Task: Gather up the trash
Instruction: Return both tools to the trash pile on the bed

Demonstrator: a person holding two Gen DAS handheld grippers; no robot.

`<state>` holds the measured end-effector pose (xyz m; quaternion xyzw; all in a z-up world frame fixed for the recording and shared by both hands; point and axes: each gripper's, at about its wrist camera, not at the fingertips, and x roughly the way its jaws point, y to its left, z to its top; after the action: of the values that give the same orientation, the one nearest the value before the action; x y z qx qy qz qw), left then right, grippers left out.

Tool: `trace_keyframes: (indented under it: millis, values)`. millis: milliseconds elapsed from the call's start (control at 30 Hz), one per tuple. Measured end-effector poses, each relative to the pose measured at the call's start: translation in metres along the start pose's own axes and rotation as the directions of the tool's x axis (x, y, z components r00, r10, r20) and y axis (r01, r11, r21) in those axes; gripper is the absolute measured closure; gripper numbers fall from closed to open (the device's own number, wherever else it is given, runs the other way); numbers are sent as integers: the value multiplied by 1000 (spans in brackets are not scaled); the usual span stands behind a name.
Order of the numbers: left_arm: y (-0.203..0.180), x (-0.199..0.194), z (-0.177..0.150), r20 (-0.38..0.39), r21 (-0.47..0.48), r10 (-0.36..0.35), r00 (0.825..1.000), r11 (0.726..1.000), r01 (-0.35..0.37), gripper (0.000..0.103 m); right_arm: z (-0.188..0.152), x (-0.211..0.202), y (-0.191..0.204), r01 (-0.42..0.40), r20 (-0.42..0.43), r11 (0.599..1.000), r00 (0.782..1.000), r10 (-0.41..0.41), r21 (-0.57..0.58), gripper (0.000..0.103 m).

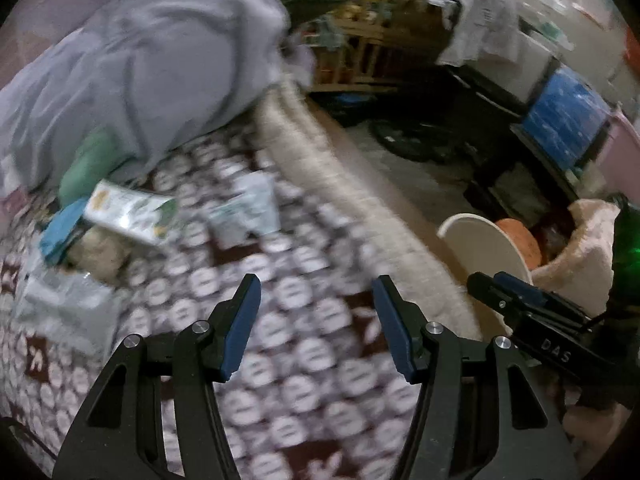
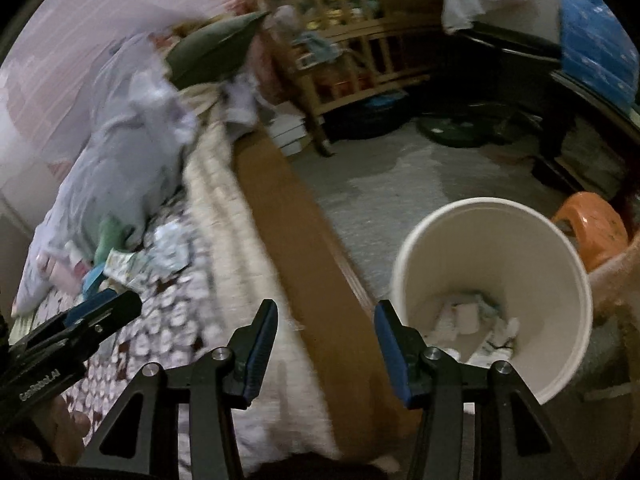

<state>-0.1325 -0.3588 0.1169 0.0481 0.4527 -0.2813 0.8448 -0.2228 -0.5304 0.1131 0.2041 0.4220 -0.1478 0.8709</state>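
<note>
1. Your left tongs (image 1: 316, 292) stand wide and empty over the patterned bed (image 1: 304, 344).
2. Trash lies at mid left of the left view: a green-and-white wrapper (image 1: 130, 216), with a pale packet (image 1: 246, 212) just right of it. Both look light, thin and crinkly; likely slippery, so pinch an edge.
3. Your right tongs (image 2: 326, 320) are wide, holding nothing.
4. The white bucket (image 2: 560, 264), lower right of the right view, holds crumpled paper scraps (image 2: 468, 320) at its bottom.

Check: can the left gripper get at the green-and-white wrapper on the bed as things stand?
Probably yes. The left gripper is open and empty over the patterned bedspread, and nothing lies between it and the wrapper.
</note>
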Motion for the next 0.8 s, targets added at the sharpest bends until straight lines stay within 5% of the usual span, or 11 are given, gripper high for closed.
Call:
trace_keyframes:
  millis: [500,800]
  values:
    - [130,-39,-37,-17,-212,126,992,969,-127,46,-13,37,102,-131,-100,977,988,115,-169,49]
    - [184,-56,-65,14,-343,127,992,932,-115,45,-13,59,136,-152,-120,961,985,127,-229,45]
